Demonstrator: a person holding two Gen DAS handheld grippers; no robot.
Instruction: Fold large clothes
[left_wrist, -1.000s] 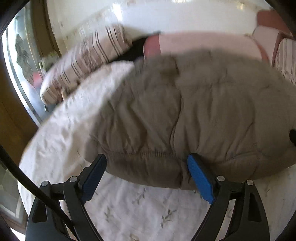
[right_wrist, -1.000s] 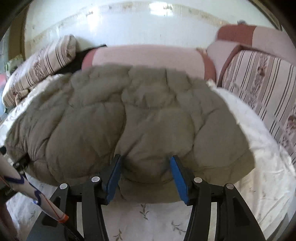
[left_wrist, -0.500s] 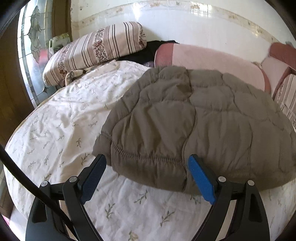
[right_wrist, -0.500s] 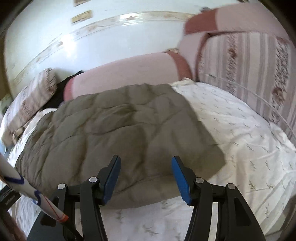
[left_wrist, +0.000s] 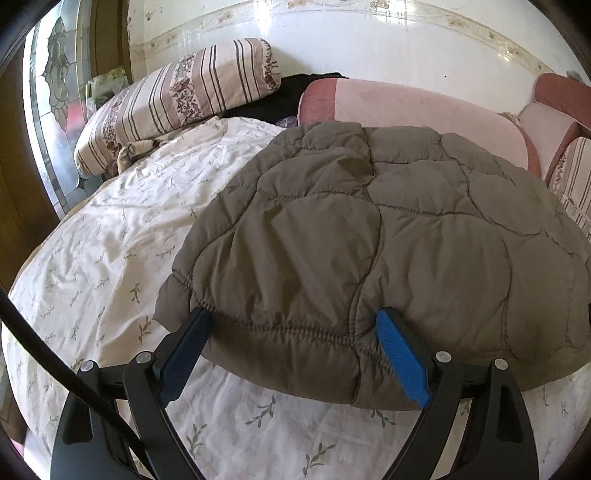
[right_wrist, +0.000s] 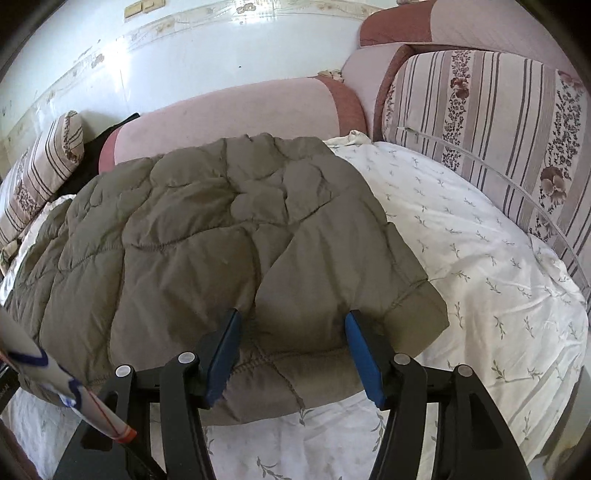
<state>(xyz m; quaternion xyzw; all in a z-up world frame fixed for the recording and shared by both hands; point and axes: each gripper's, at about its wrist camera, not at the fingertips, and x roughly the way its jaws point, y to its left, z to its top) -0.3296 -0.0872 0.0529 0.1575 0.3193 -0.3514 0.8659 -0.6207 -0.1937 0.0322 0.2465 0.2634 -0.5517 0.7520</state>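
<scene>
Floral bedsheet (left_wrist: 110, 258), striped pillow (left_wrist: 177, 96)

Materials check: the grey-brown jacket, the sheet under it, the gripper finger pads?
Jacket: likely padded synthetic shell, matte, puffy between stitched quilting lines.
Sheet: thin woven fabric, probably cotton, creased, printed sprigs.
Finger pads: blue, probably rubber or plastic, finely textured face.

In front of me the jacket (left_wrist: 369, 240) lies on the bed (left_wrist: 129, 240), its near hem between the fingers of my left gripper (left_wrist: 291, 332) and my right gripper (right_wrist: 291, 336). Behind the jacket is a bolster (left_wrist: 406, 107). A pillow (left_wrist: 177, 99) lies far left, a cushion (right_wrist: 480, 122) at right.
</scene>
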